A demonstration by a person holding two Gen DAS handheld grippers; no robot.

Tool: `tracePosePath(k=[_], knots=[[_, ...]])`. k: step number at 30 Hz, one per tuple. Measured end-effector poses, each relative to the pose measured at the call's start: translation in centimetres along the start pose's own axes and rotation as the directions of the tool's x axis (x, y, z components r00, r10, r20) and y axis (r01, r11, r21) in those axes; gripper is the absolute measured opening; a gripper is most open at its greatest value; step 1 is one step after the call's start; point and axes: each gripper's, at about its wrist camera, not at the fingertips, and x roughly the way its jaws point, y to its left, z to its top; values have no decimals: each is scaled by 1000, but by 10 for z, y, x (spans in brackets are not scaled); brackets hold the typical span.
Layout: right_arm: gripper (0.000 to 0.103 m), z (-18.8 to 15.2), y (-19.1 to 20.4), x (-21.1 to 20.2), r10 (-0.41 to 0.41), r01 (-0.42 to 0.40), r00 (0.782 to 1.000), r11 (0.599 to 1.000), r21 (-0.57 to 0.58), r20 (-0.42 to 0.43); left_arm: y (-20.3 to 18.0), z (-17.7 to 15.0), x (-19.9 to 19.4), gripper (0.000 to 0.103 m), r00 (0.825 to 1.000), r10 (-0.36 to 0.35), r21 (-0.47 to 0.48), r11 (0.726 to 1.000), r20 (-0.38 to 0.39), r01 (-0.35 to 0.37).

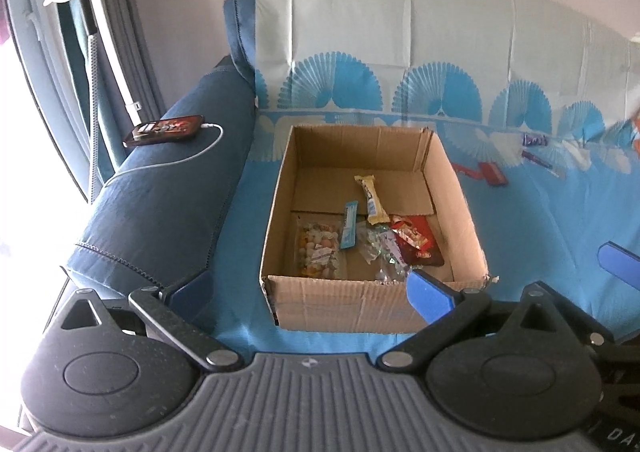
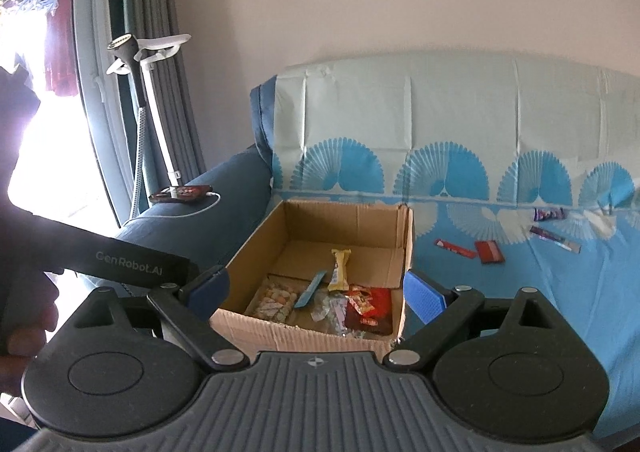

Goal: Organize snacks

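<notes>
Open cardboard box [image 1: 372, 292] on blue sheet, holding candy bag [image 1: 320, 250] at 9 o'clock, blue stick [image 1: 349, 226], yellow bar [image 1: 372, 199] at 12, clear wrappers [image 1: 378, 252], red pack [image 1: 416, 242] at 3; loose red [image 2: 489, 252] and purple snacks [image 2: 554, 238] lie at 2 o'clock outside.

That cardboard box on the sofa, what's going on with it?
A person is sorting snacks into the cardboard box on the covered sofa, with a two-finger tool in each hand. Both the left tool and the right tool are open and empty, hovering in front of the box. Several packets already lie inside, including a yellow bar and a red packet. A few wrappers wait on the seat to the right.
</notes>
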Motion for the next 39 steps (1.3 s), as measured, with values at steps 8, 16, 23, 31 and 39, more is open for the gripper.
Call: tracePosePath(k=[8,16,23,31,39], knots=[[95,-2,-36,19,-23,25,999,994,102,-28,-24,21,25,103,999,-4,44,999,-47,6],[95,0,-87,32,-78,82,996,980,181,-31,-65,52,51,103,995,-51,74,996,-82,58],[96,10,-150,48,-182,183,983,968,172,-18,-119,86,79,103,990,-110,130,984,-89,121],[98,23,-244,81,-307,306,952,940,149,-16,-197,143,137,103,972,-185,152,967,-145,207],[99,26,-357,155,-405,410,912,907,96,-68,-299,198,254,103,959,-163,233,948,-230,217]])
